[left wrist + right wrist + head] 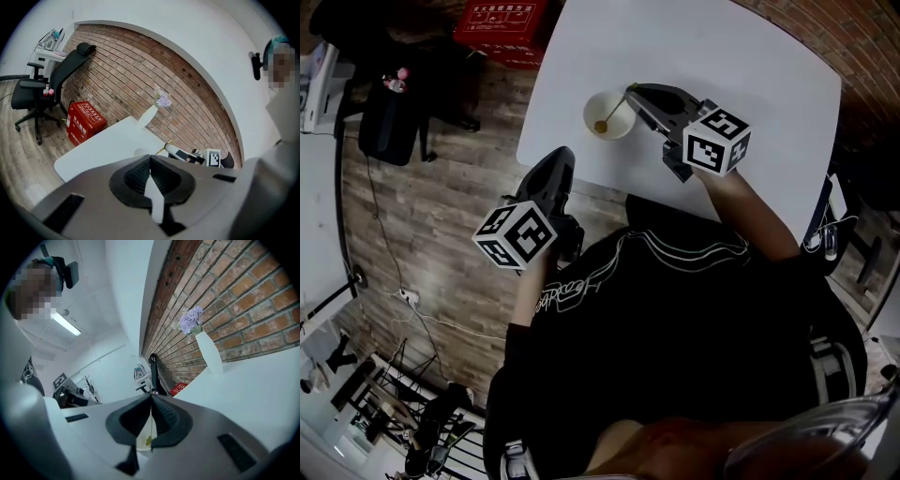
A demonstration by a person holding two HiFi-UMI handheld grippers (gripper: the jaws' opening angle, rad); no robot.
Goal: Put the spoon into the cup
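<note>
A white cup (607, 114) stands near the front left corner of the white table (741, 66). A thin yellow spoon (613, 111) leans in it, bowl end down inside the cup. My right gripper (630, 91) is shut on the top of the spoon's handle, just right of the cup's rim. In the right gripper view the handle runs down between the closed jaws of the right gripper (151, 397) to the spoon bowl (148, 440) over the cup (140, 442). My left gripper (565, 153) hangs shut and empty at the table's near edge, short of the cup.
A white vase with purple flowers (206, 350) stands on the table against the brick wall. A red box (502, 26) sits on the wooden floor left of the table. A black office chair (47, 89) is farther left. The person's torso fills the lower head view.
</note>
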